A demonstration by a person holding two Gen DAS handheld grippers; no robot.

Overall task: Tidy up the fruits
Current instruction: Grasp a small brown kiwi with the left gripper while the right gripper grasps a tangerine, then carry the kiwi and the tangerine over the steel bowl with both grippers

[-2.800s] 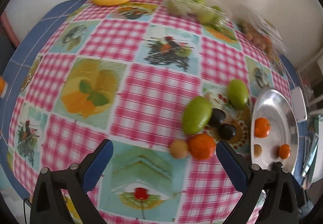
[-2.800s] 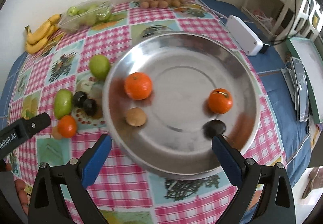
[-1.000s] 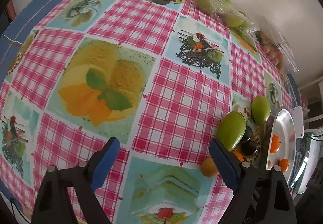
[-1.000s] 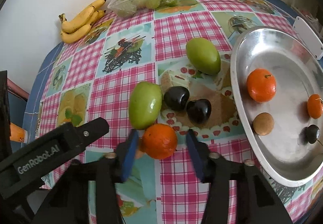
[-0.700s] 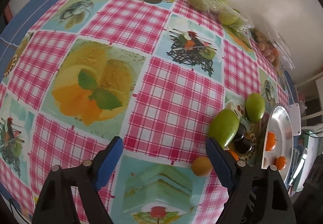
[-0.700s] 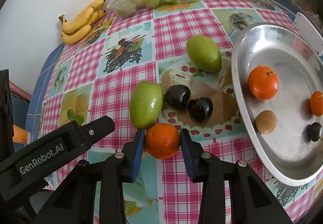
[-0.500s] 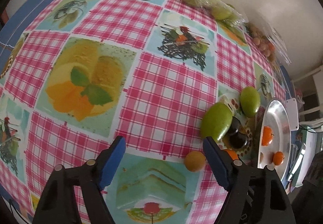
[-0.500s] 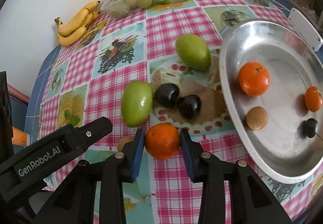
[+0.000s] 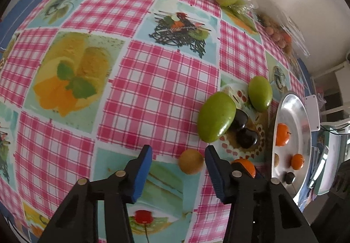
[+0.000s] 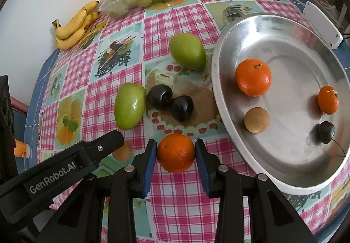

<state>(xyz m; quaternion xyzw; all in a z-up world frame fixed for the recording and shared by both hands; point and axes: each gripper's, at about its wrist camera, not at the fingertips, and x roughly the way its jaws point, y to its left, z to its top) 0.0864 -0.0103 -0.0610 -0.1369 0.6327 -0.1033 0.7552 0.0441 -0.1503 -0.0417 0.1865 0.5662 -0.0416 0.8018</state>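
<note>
On a pink checked oilcloth table point(image 9: 153, 89), the right gripper point(image 10: 176, 161) clamps a round orange mandarin point(image 10: 175, 152) left of the steel dish point(image 10: 291, 186); the left gripper point(image 9: 177, 168), jaws closing, has a small tan fruit point(image 9: 190, 161) between its fingers, toward the right one, unpressed.

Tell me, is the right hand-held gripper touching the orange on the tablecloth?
Touching. The right wrist view shows the right hand-held gripper with both blue pads pressed against the sides of the orange, no gap on either side.
</note>
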